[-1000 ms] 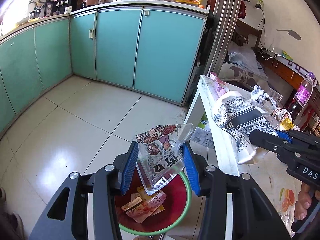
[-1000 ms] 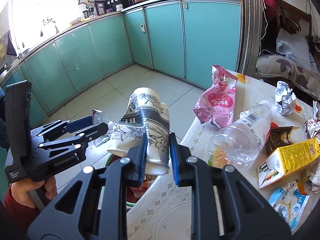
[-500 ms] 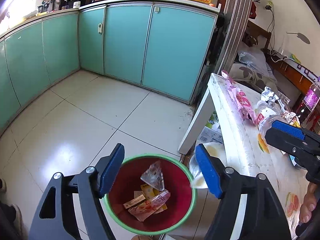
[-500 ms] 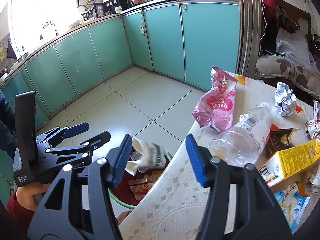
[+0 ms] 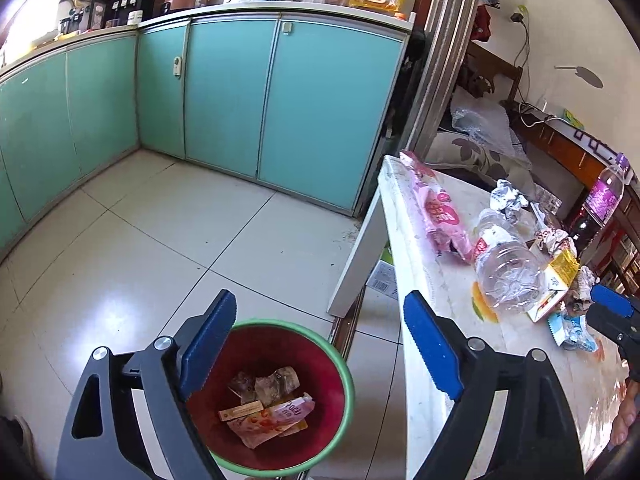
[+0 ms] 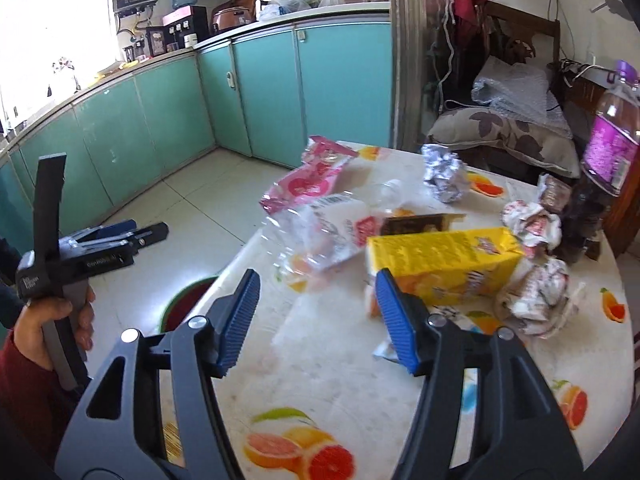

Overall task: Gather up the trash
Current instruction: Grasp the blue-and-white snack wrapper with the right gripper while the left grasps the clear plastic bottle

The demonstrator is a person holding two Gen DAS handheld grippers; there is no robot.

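Observation:
A red bin with a green rim [image 5: 344, 364] stands on the floor beside the table and holds several wrappers [image 5: 266, 404]. Above it my left gripper [image 5: 316, 344] hangs with its jaws opening and nothing between them. Over the table, my right gripper [image 6: 316, 318] is also opening and empty. Just ahead of it lie a yellow carton [image 6: 444, 264], a crushed clear bottle [image 6: 320, 236], a pink wrapper [image 6: 308, 184] and a foil ball [image 6: 444, 174]. The same bottle [image 5: 506, 268] and pink wrapper [image 5: 438, 212] show in the left wrist view.
The table [image 6: 340, 364] has a fruit-print cloth; crumpled wrappers [image 6: 532, 222] and a purple-label bottle [image 6: 612, 148] stand at its far right. Teal cabinets [image 5: 224, 96] line the tiled floor [image 5: 140, 248]. A hand in a red sleeve [image 6: 60, 316] holds the left gripper.
Both grippers opened and let go: the printed bag and the patterned paper cup fell into the bin. My right gripper swung away from the bin to over the table's trash.

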